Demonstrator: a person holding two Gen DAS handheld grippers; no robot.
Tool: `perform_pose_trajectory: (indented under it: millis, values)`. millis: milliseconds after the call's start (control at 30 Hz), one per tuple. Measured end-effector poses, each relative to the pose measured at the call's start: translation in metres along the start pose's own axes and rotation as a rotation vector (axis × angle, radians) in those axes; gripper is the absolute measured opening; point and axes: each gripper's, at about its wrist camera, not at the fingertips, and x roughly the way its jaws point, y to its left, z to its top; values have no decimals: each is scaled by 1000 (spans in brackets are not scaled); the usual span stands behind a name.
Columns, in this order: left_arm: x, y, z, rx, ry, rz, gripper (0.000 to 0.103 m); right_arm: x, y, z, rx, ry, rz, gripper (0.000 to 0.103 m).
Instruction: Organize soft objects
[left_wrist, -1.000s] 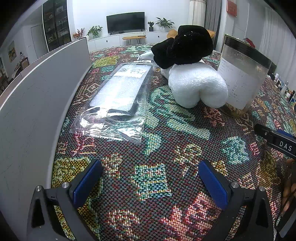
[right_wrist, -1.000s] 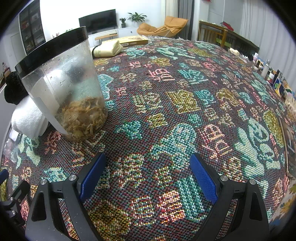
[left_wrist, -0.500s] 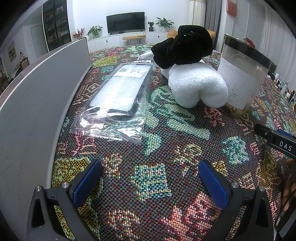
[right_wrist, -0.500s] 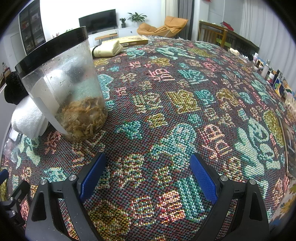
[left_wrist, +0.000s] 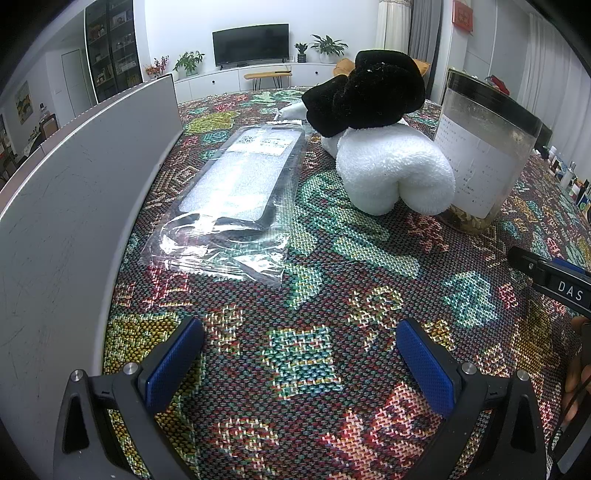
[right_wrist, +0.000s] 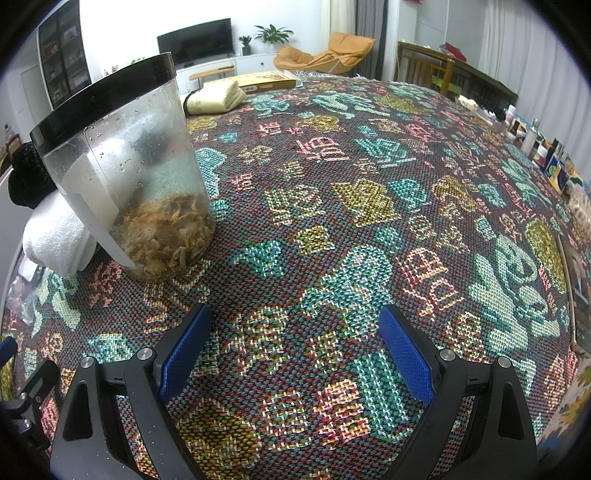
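**Both grippers wide open over the patterned cloth, plush toy waiting ahead**

While both tools hover low above the table, nothing sits between their fingers. Over on the left, the left gripper (left_wrist: 299, 363) has its blue pads spread wide apart, holding only air above the colourful woven tablecloth (left_wrist: 303, 354). Straight ahead of it, well apart from the fingertips, lies the plush toy (left_wrist: 384, 147): a fluffy white body resting on the cloth with a black fuzzy part piled on top. Its white flank sits right up against the clear jar (left_wrist: 484, 155), a tall container with a black lid, a white label and a layer of brownish dried stuff at the bottom.

Left of the plush, a flat clear plastic bag (left_wrist: 229, 206) lies on the cloth, with a black-edged item and a white sticker inside. Beyond that bag, along the table's left edge, runs a grey panel (left_wrist: 62, 206) standing upright. At the right edge of this view, the black tip of the other tool pokes in.

Now the right side: the right gripper (right_wrist: 295, 350) is also spread wide, pads empty, over bare cloth. Ahead and to its left stands the jar, and behind it you catch a sliver of the plush. Far back on the table, a folded cream cloth (right_wrist: 218, 98) lies beside a flat box (right_wrist: 266, 79).
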Motion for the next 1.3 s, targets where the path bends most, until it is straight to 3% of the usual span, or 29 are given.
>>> perform_pose_trajectory:
  millis: [733,833,900,1033,1100,1233,1300]
  values:
    - [-1,0,0,0,1,2,103,0,0,0,0,0,0,94]
    - [1,1,8,-15,52,17,103,0,0,0,0,0,0,94]
    - [-10,4,20,-63,54,-24,102,0,0,0,0,0,0,94]
    - [-55,12,70,-174,-80,-139,102,0,0,0,0,0,0,94]
    - [-63,15,97,-202,-109,-166,102,0,0,0,0,0,0,94]
    - [-27,27,155,-325,-15,-274,98,0,0,0,0,0,0,94]
    - [-3,30,169,-359,48,-281,91,0,0,0,0,0,1,94]
